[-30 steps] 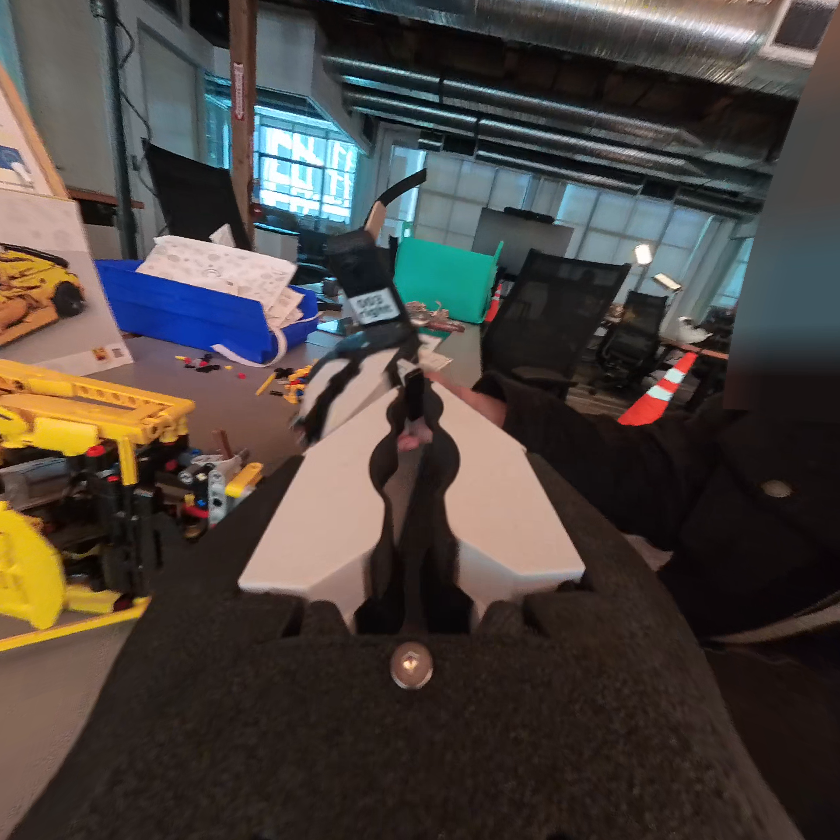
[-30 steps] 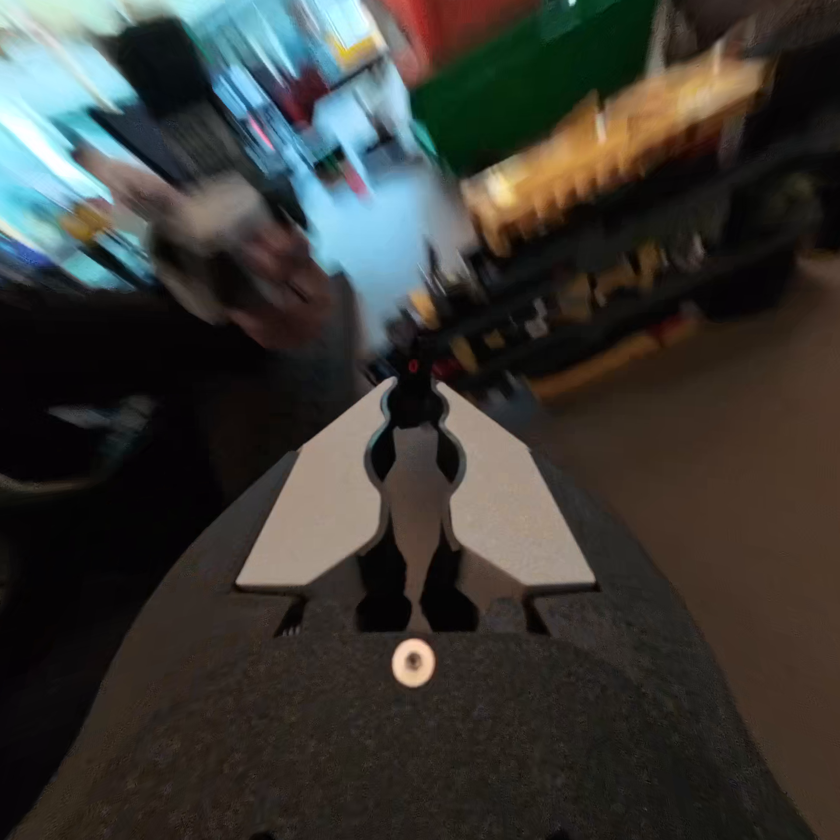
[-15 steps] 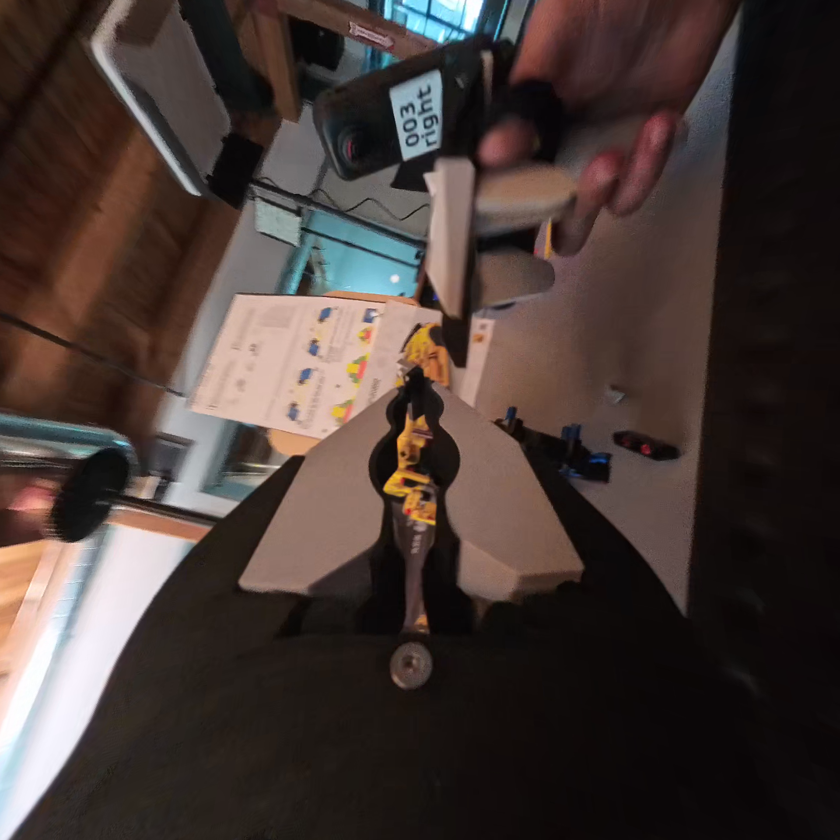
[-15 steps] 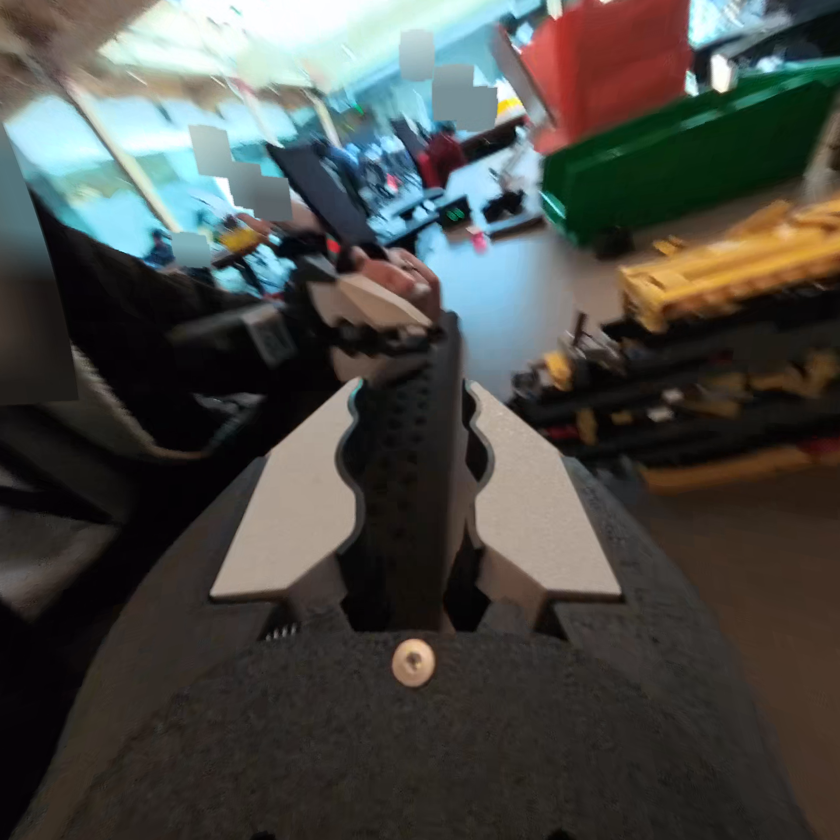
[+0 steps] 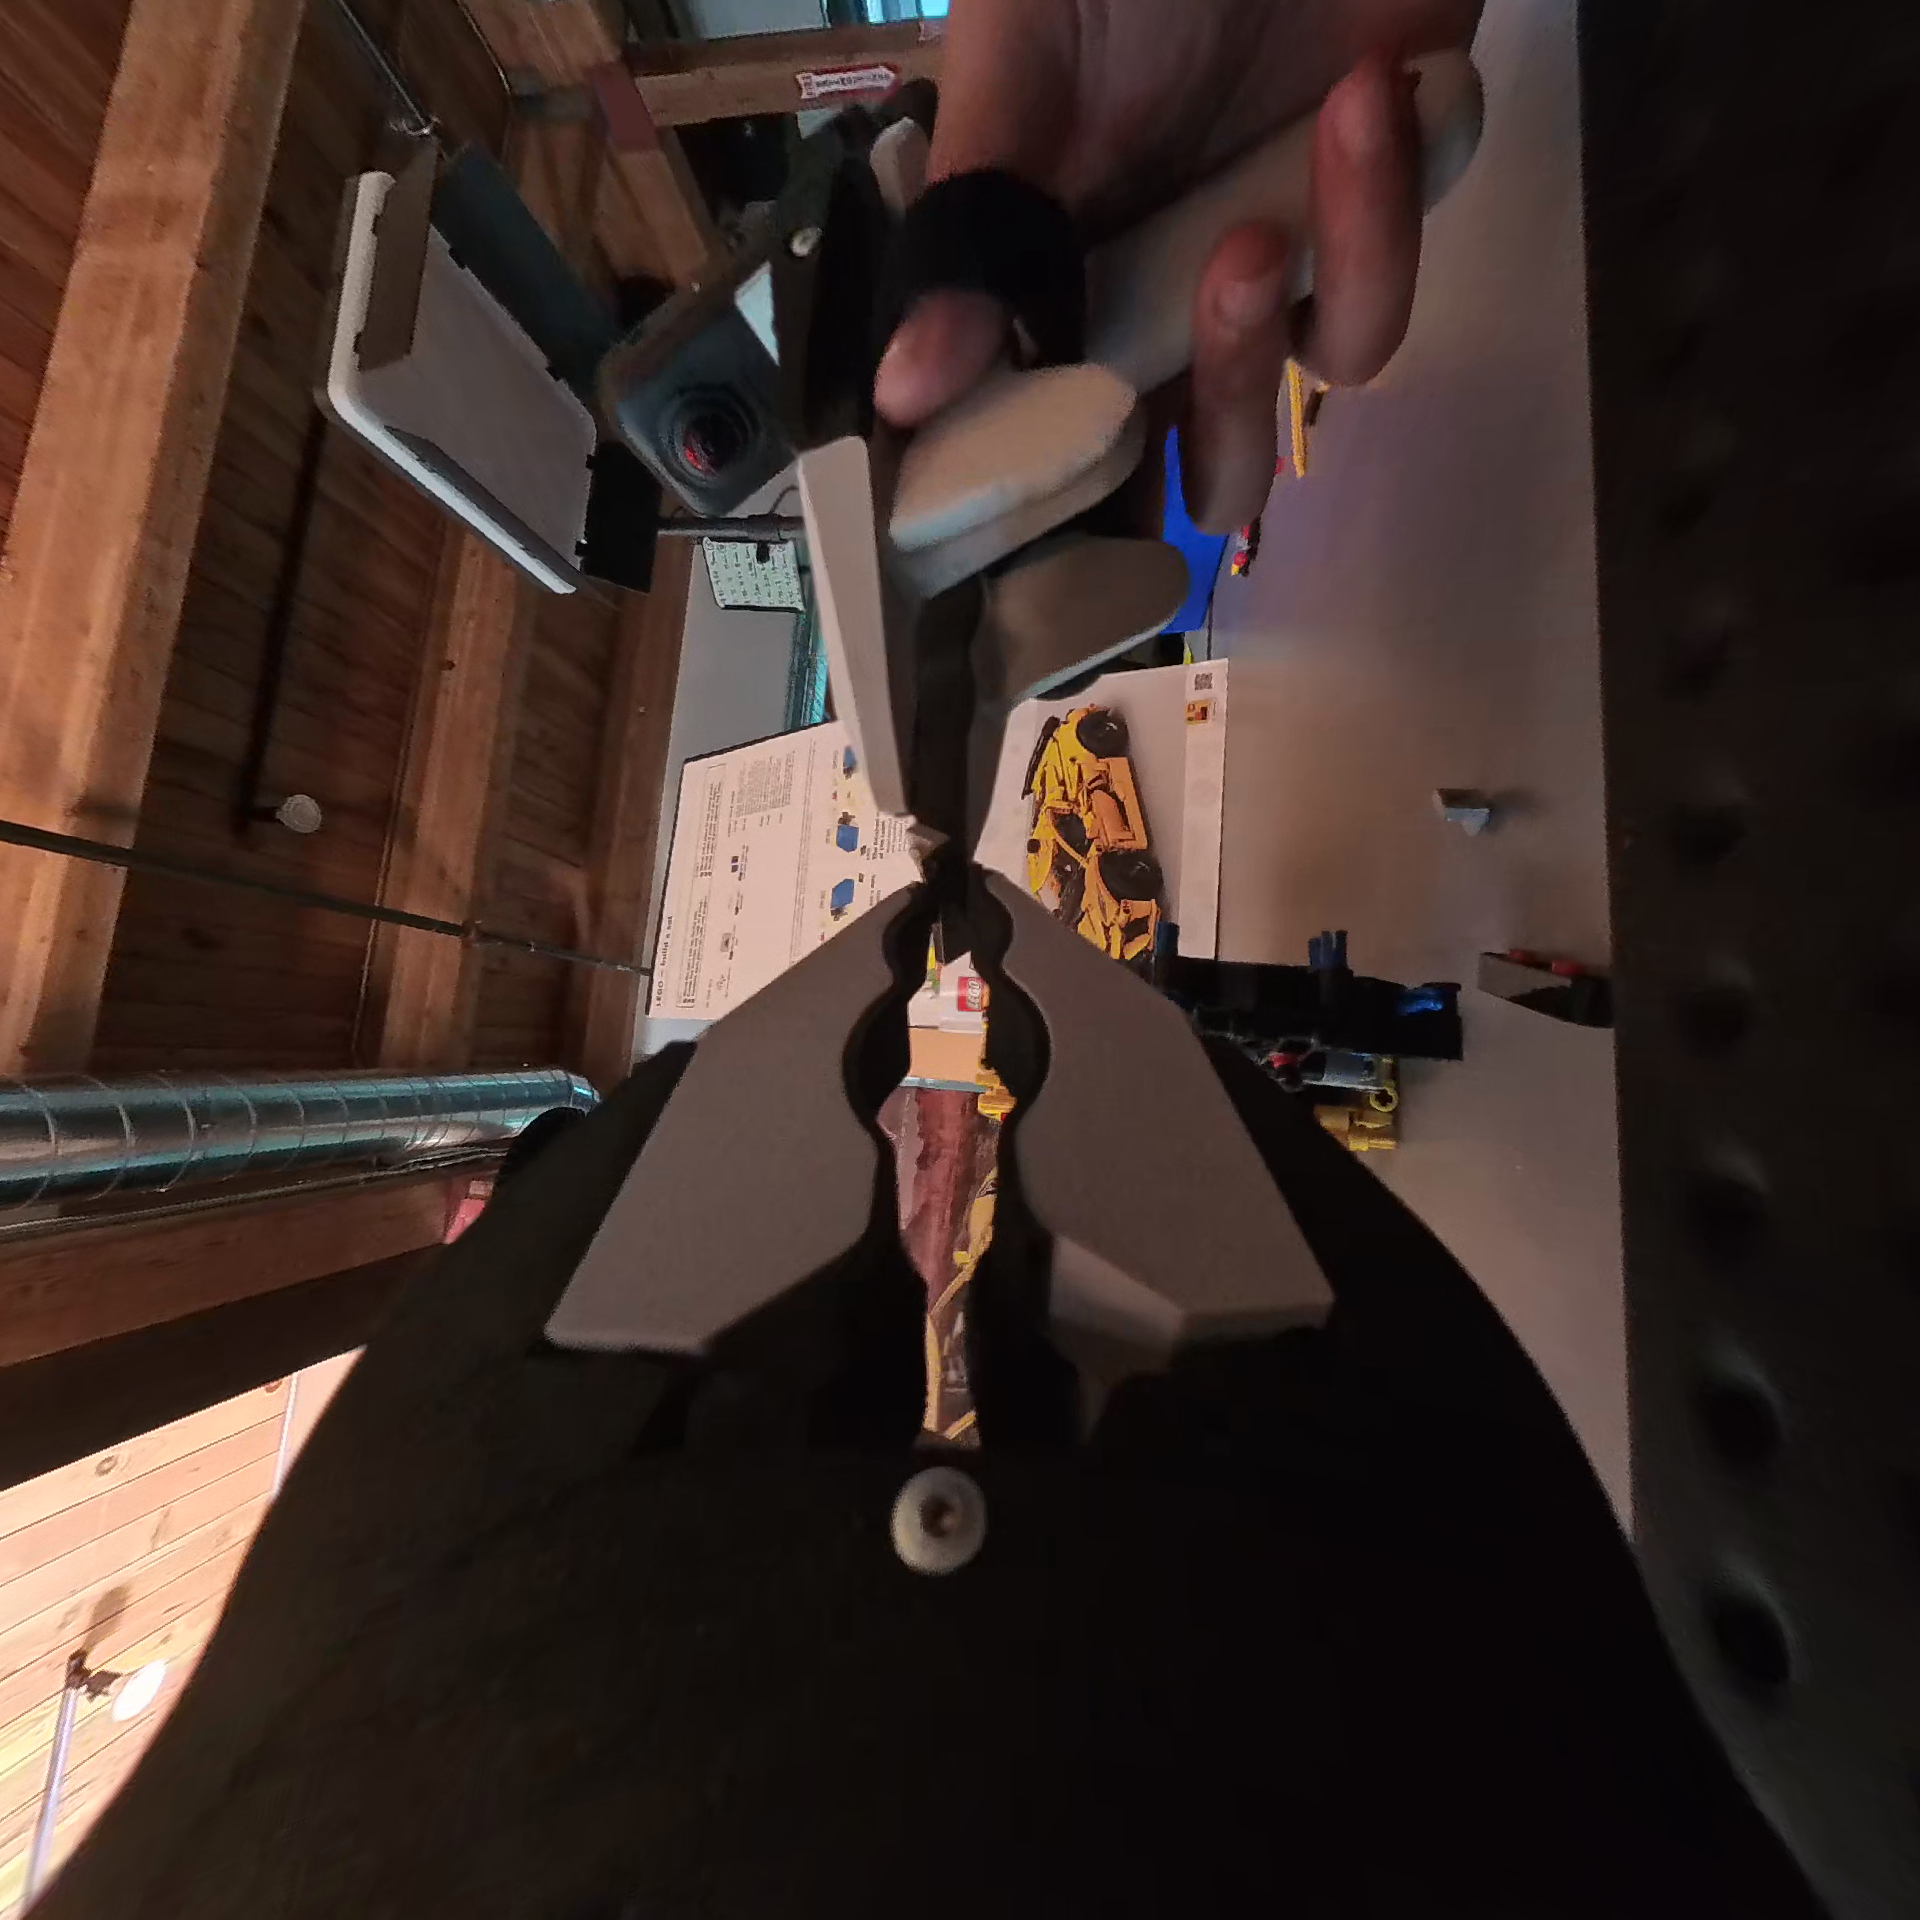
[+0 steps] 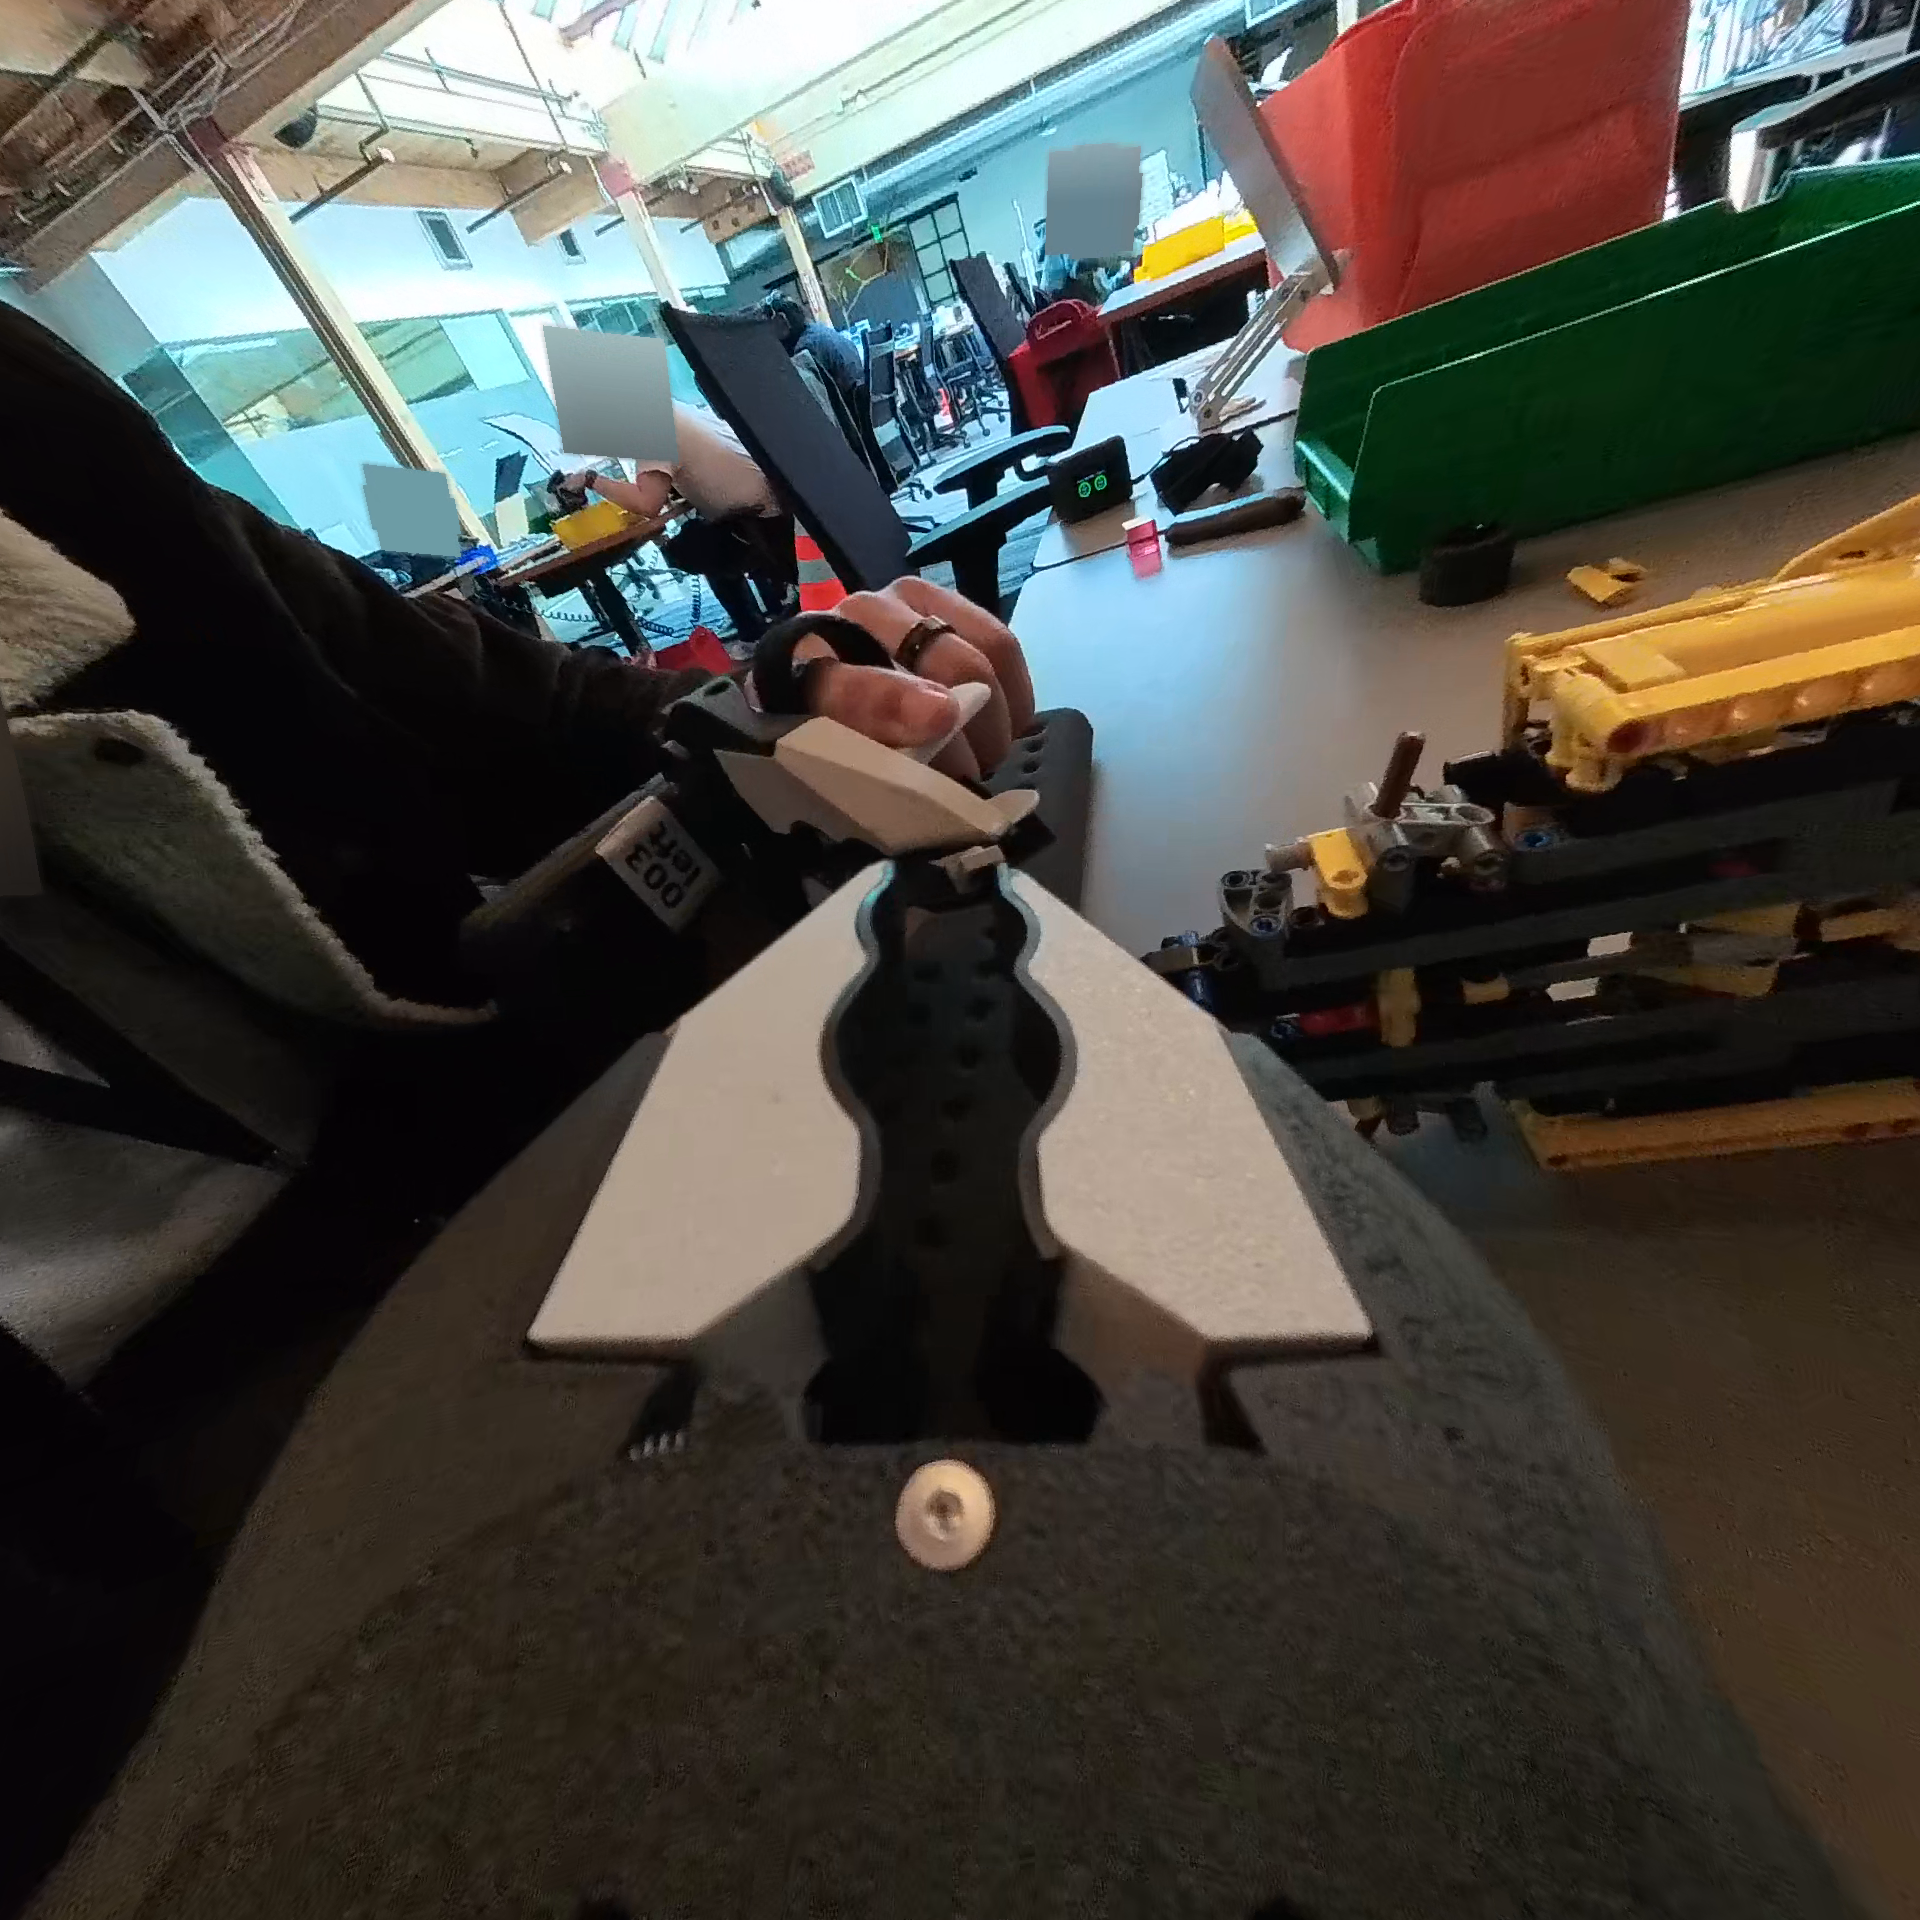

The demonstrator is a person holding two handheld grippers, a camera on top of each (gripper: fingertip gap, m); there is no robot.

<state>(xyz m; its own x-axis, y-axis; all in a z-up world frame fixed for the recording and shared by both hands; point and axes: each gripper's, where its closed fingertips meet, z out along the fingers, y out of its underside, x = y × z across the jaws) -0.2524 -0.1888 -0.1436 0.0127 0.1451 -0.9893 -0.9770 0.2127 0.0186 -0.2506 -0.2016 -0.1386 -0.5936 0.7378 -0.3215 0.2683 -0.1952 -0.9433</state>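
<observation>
My left gripper (image 5: 958, 885) is turned on its side, jaws nearly closed on a small dark piece (image 5: 951, 906). My right gripper (image 6: 951, 881), held by a hand (image 5: 1195, 156), meets it tip to tip (image 5: 932, 821). In the right wrist view a small grey piece (image 6: 971, 860) sits at my right fingertips, touching the left gripper (image 6: 997, 821). A black strip with rows of holes (image 6: 940, 1049) fills the gap behind my right fingers and runs close along the left wrist view's right edge (image 5: 1766, 935).
A yellow and black brick-built model (image 6: 1610, 831) stands on the grey table (image 6: 1195, 644) to the right. Behind it are a green bin (image 6: 1610, 395) and a black tyre (image 6: 1465, 561). A box picturing a yellow car (image 5: 1101, 821) and a black brick assembly (image 5: 1330, 1008) lie ahead. The tips of both grippers are at nearly the same place.
My left gripper has rolled from upright onto its side. The two grippers have come together tip to tip. My right jaws stood wider half a second ago and have narrowed.
</observation>
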